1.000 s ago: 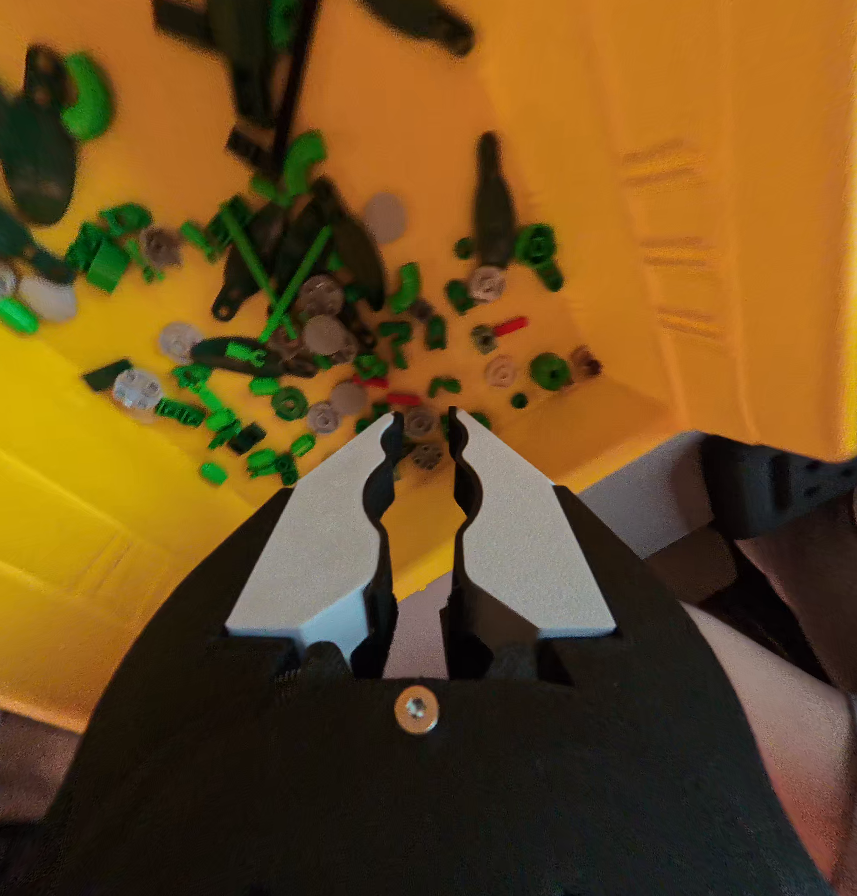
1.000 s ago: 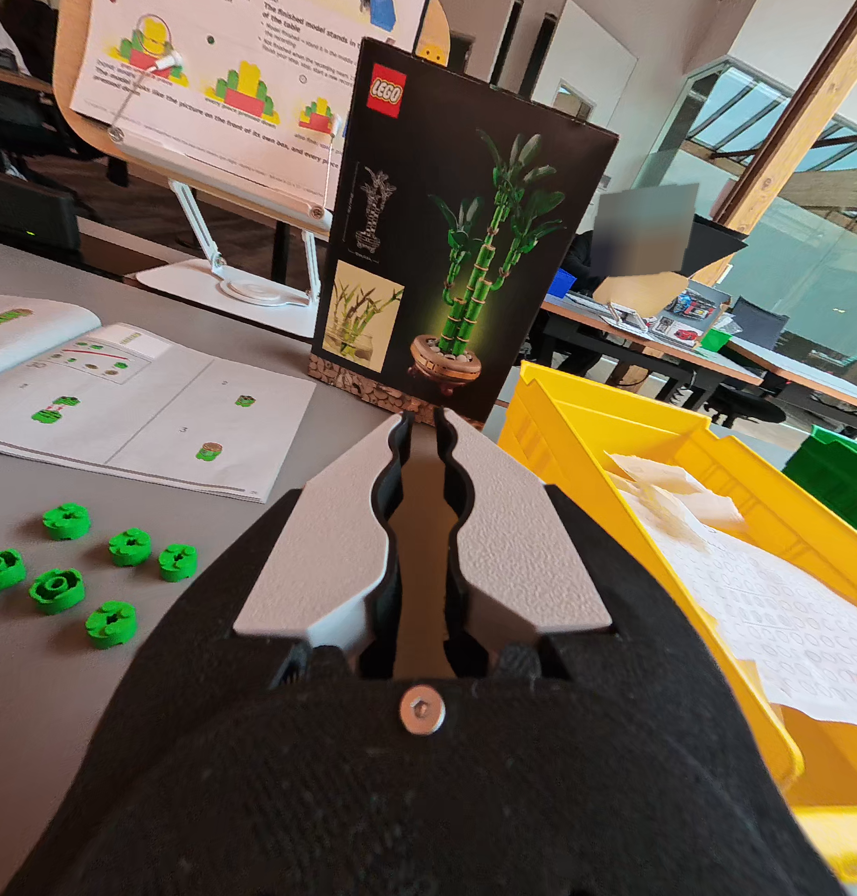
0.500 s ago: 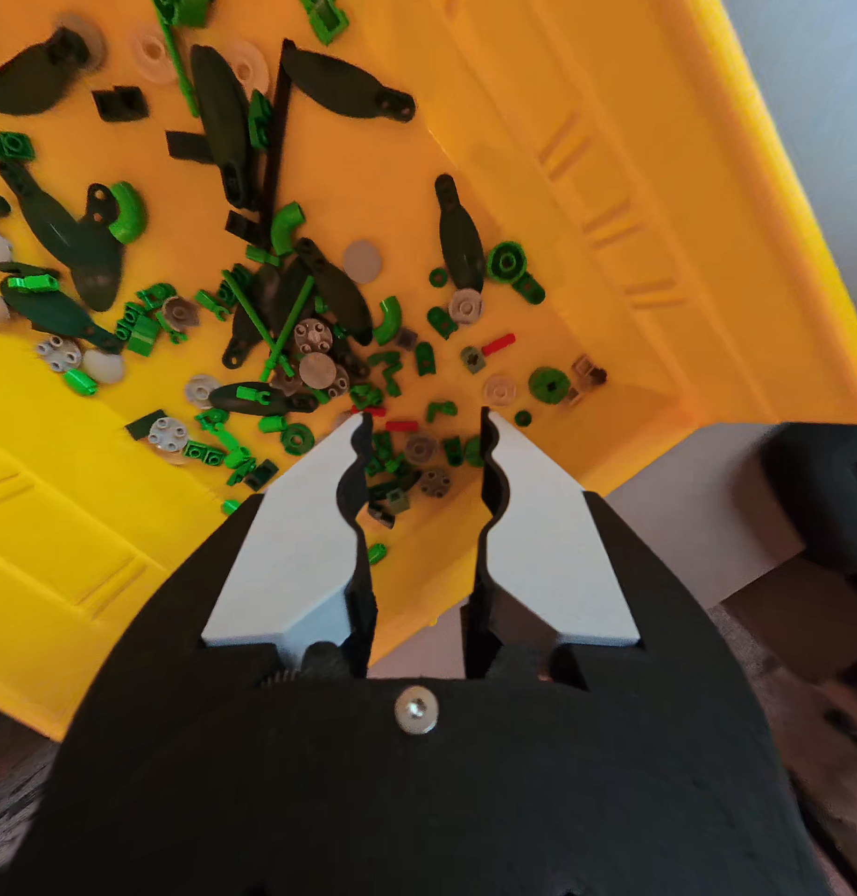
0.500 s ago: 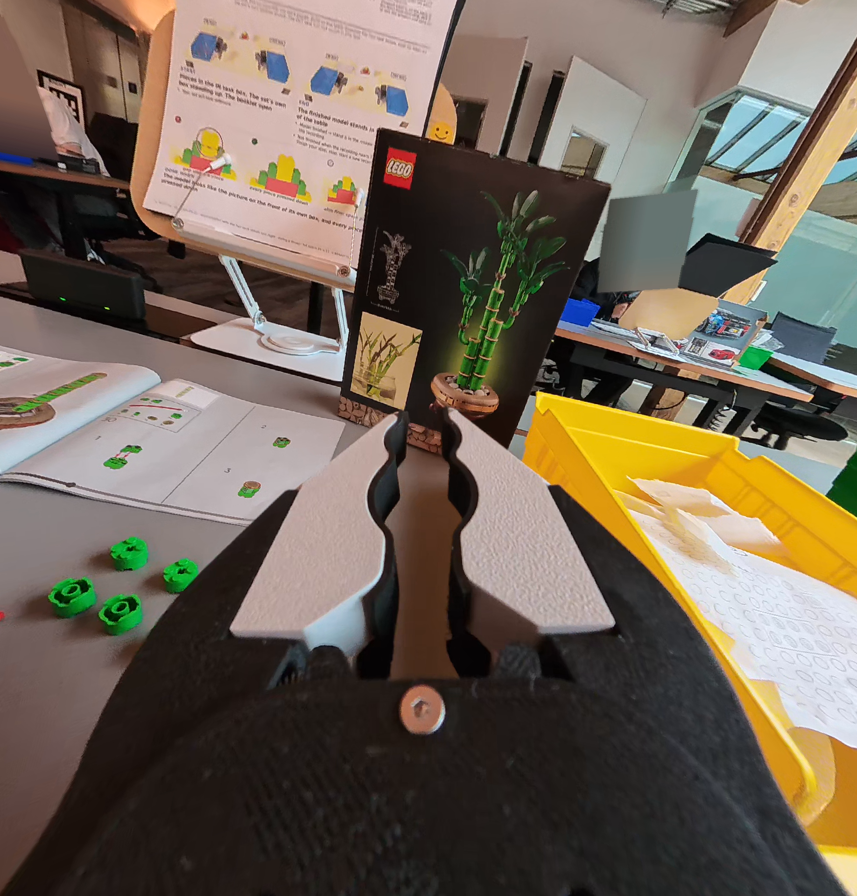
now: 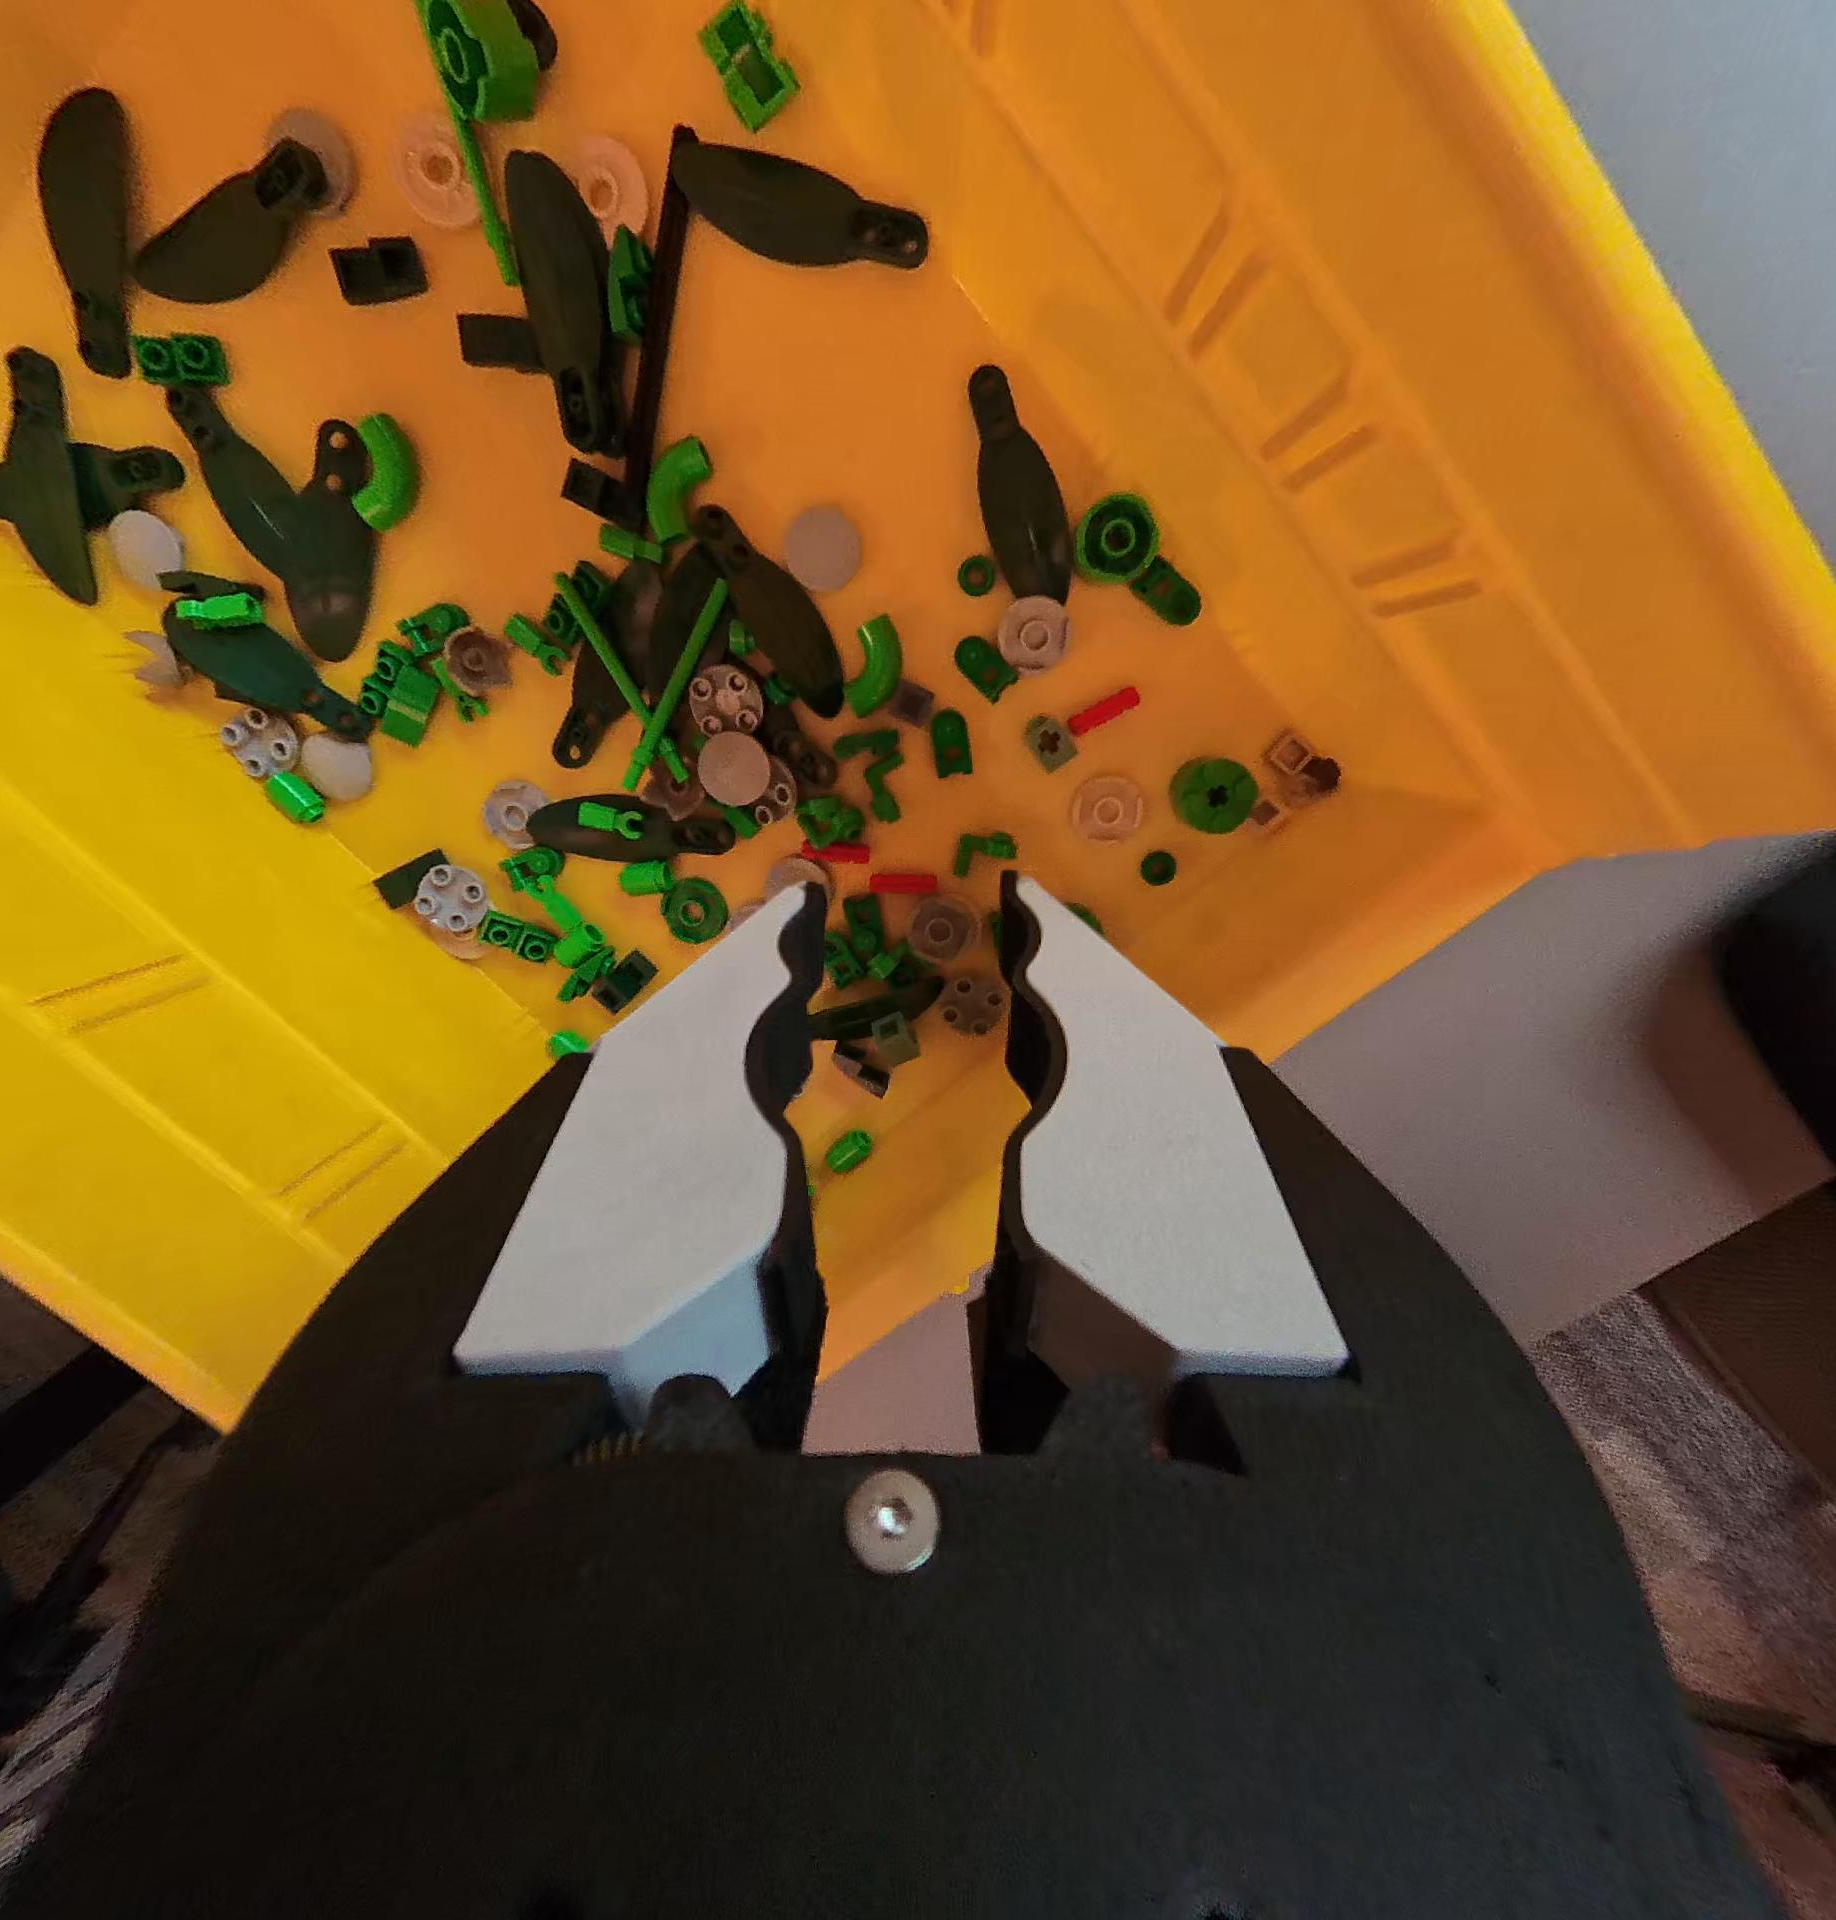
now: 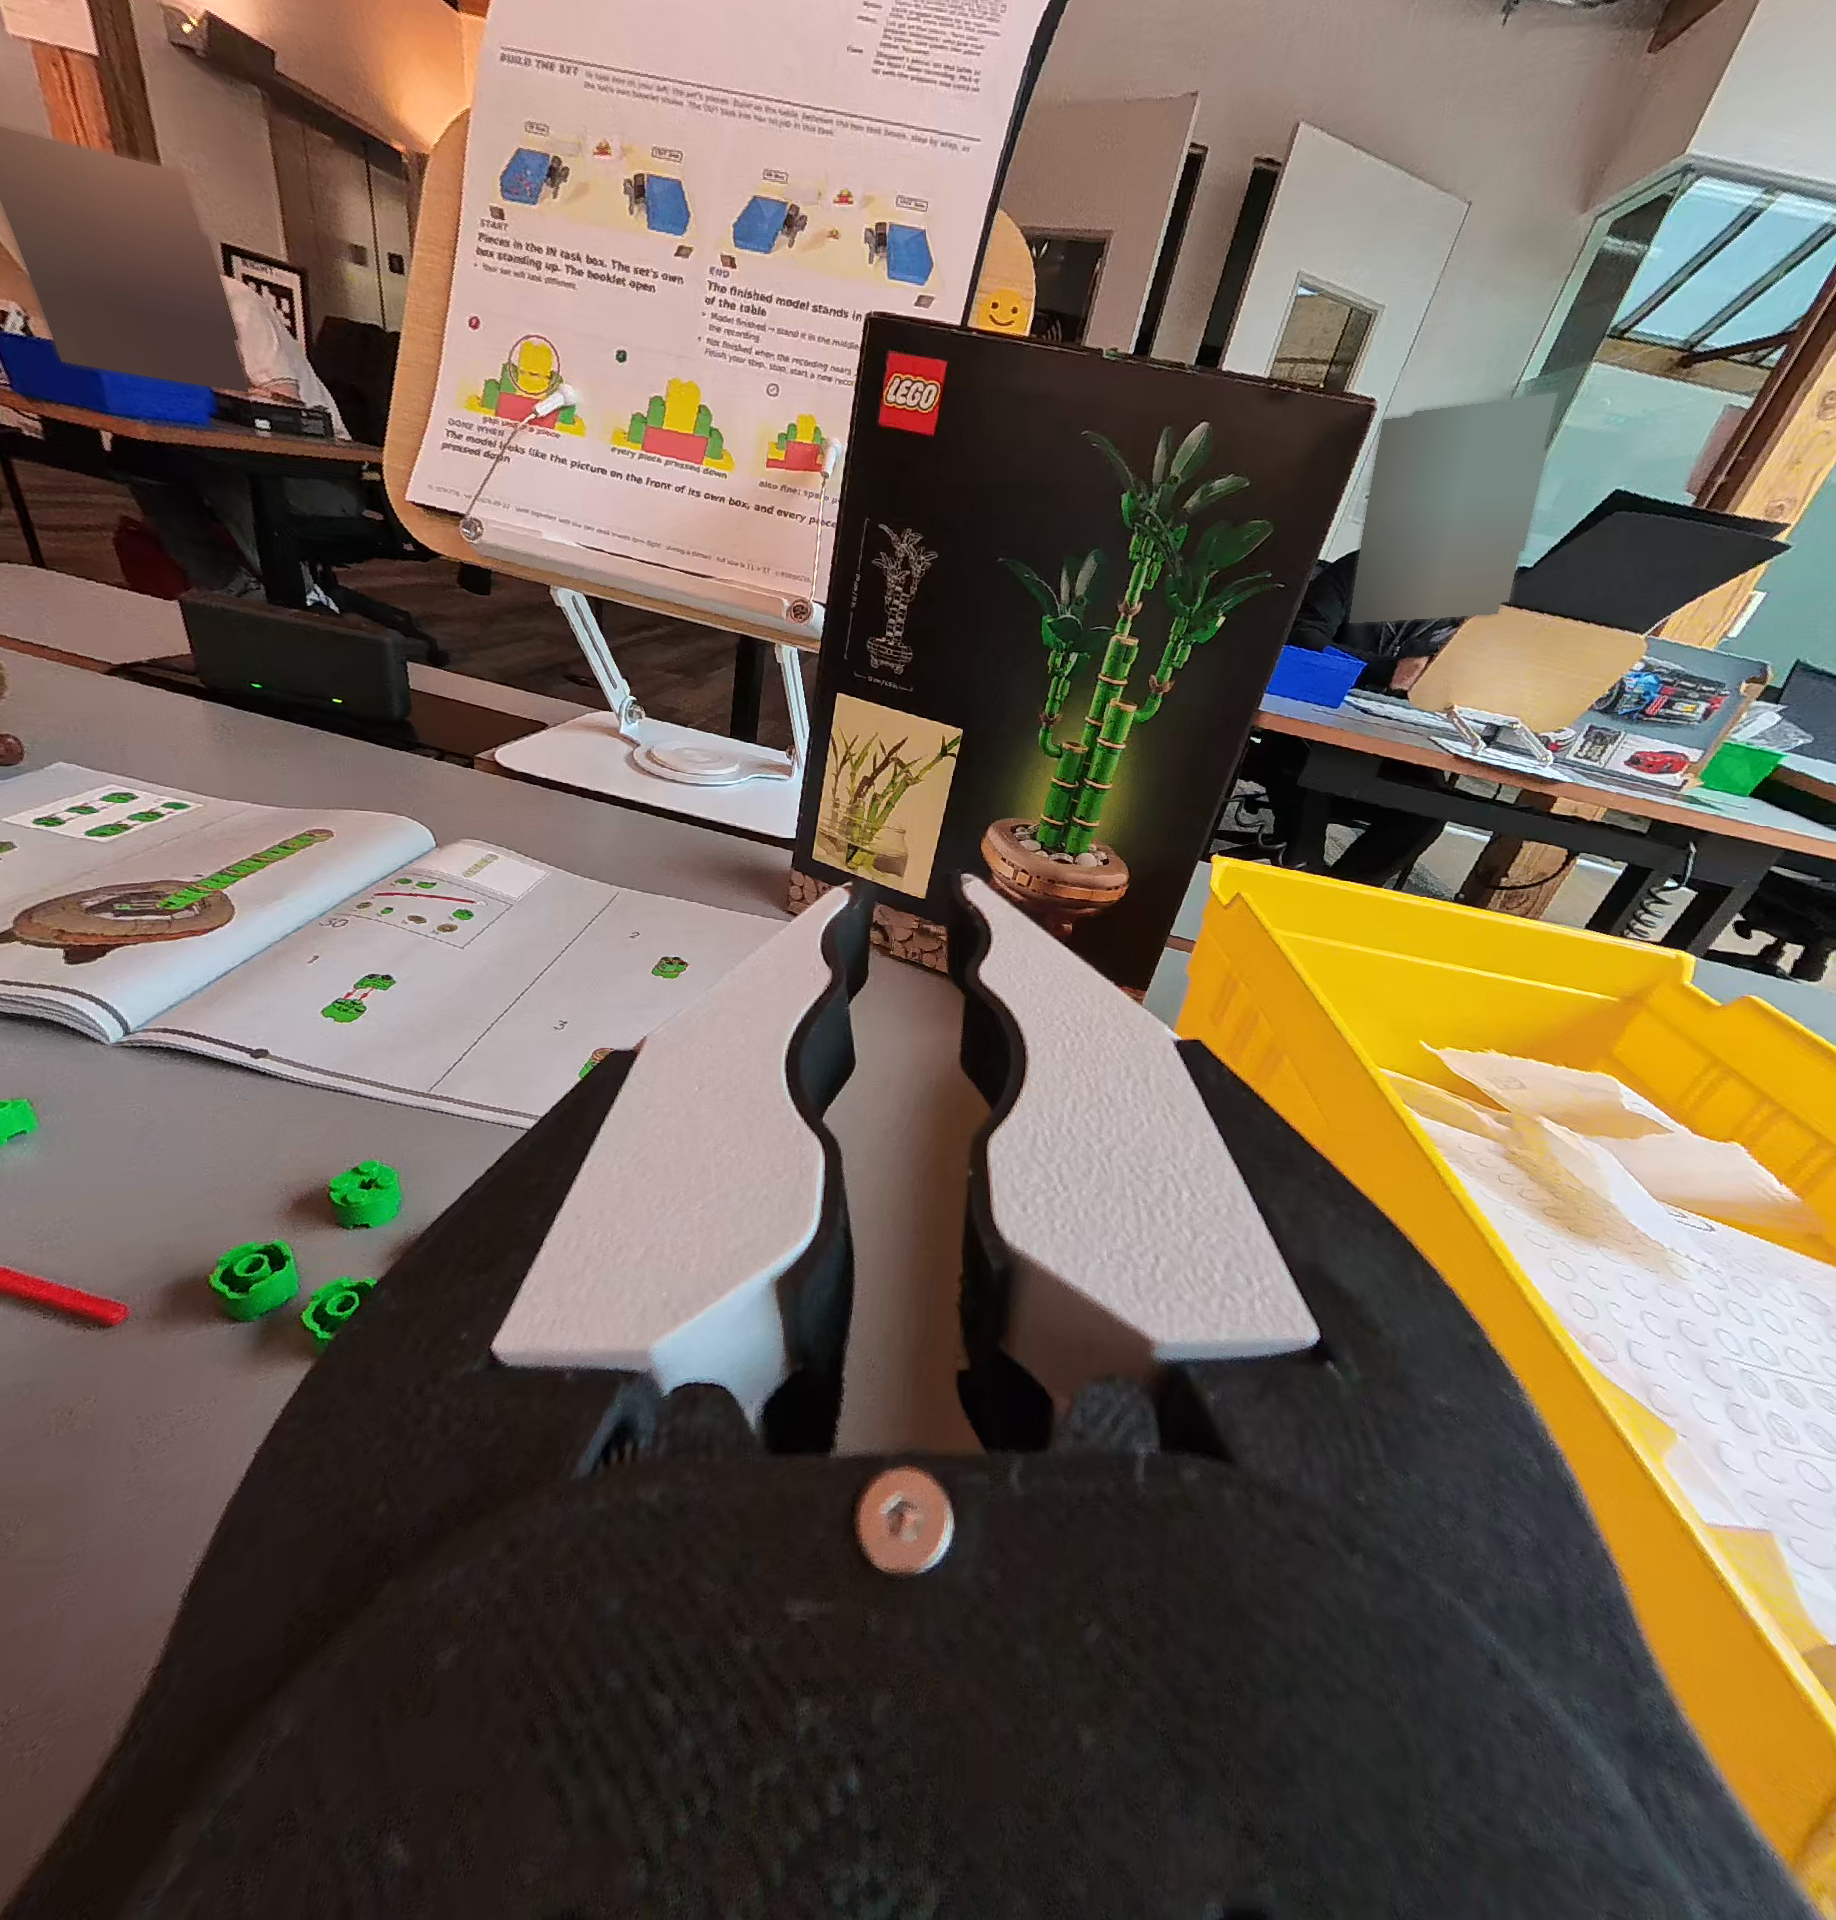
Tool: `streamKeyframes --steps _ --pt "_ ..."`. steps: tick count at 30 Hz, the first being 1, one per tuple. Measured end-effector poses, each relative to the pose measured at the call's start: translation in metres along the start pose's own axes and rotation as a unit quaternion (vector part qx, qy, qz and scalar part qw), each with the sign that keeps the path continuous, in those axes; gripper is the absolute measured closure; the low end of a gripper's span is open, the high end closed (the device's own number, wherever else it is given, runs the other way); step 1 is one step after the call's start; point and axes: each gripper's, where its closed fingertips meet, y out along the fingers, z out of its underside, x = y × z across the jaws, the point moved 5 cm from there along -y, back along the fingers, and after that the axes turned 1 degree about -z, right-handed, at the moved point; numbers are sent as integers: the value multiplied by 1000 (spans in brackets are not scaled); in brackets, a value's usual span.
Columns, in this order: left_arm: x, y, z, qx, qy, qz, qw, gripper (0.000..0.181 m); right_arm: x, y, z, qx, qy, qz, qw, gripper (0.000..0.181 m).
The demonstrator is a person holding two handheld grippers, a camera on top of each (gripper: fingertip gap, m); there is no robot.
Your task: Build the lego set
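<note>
My left gripper [image 5: 909,883] is open and empty, hanging over the near corner of a yellow bin [image 5: 166,1091] that holds many loose pieces: dark green leaves [image 5: 768,613], green curved bits, grey round plates [image 5: 732,769] and short red pins [image 5: 1101,712]. A grey round plate [image 5: 940,928] lies just between the fingertips. My right gripper [image 6: 903,888] is slightly open and empty above the grey table [image 6: 114,1455]. Several green round bricks [image 6: 254,1278] and a red rod [image 6: 41,1288] lie on the table to its left.
An open instruction booklet [image 6: 270,935] lies at the left. The set's black box [image 6: 1080,644] stands behind the gripper, with an instruction sheet on a white stand [image 6: 727,270] behind it. A second yellow bin [image 6: 1516,1143] with white paper bags stands at the right. Tip to tip, the grippers are about 70 cm apart. My left tips are about 50 cm from the red rod [image 6: 41,1288], my right tips only 25 cm.
The left gripper has opened wider and moved farther in over the bin. The right gripper has tilted up and shifted left, so more of the booklet and the red rod show.
</note>
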Motion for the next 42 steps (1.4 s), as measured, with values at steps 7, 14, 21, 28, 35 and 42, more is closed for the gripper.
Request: streamKeyframes --steps 7,14,21,28,35,42 --pt "-2 0 8 12 31 -17 999 153 0 0 0 -1 6 -4 1000 168" --pt "-4 10 11 -1 129 -33 991 155 0 -1 -1 -9 17 -9 1000 168" --pt "-4 16 13 -17 145 3 989 152 -2 1 2 -4 35 -11 999 168" --pt "-1 17 16 3 147 39 988 155 0 1 3 -5 46 -15 999 168" --pt "1 24 18 50 173 67 981 158 3 5 7 8 44 -25 999 168" --pt "4 27 16 60 192 66 977 167 7 7 9 18 38 -35 998 168"
